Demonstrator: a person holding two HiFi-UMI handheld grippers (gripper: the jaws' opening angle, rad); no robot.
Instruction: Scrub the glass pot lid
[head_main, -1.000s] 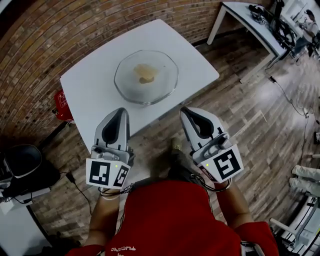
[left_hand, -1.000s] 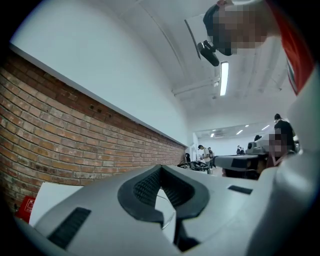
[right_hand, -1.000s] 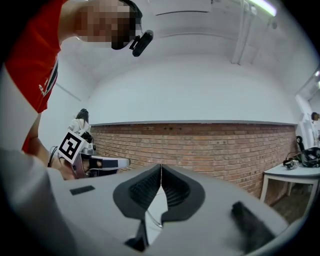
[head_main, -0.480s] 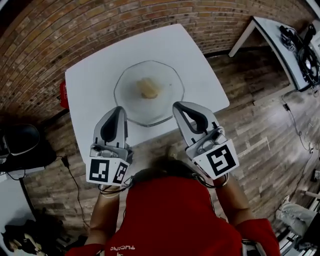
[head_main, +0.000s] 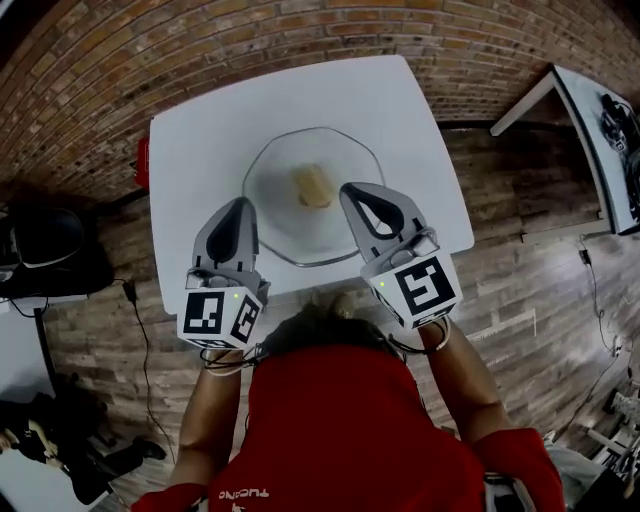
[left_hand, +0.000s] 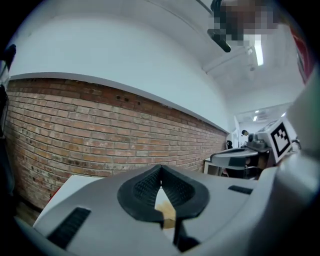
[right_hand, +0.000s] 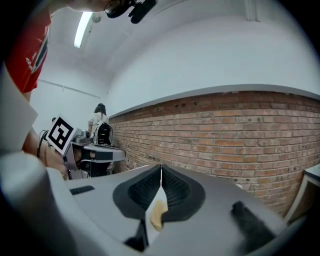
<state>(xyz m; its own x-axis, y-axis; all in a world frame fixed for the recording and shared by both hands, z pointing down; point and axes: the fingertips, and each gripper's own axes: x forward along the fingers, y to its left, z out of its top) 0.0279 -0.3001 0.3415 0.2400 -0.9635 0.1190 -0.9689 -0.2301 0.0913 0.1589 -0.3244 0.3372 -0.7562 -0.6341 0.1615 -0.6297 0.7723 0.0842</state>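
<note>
Right, both up front: left gripper (head_main: 238, 208) and right gripper (head_main: 352, 192), jaws pressed together, nothing held. Glass pot lid (head_main: 280, 190) lies mid white worktop (head_main: 200, 140), tan sponge (head_main: 313, 186) on top. Grippers hover by its near rim, one each side. Red shirt (head_main: 350, 440) print (upside down) unreadable; marker cubes show b/w squares, no text.
</note>
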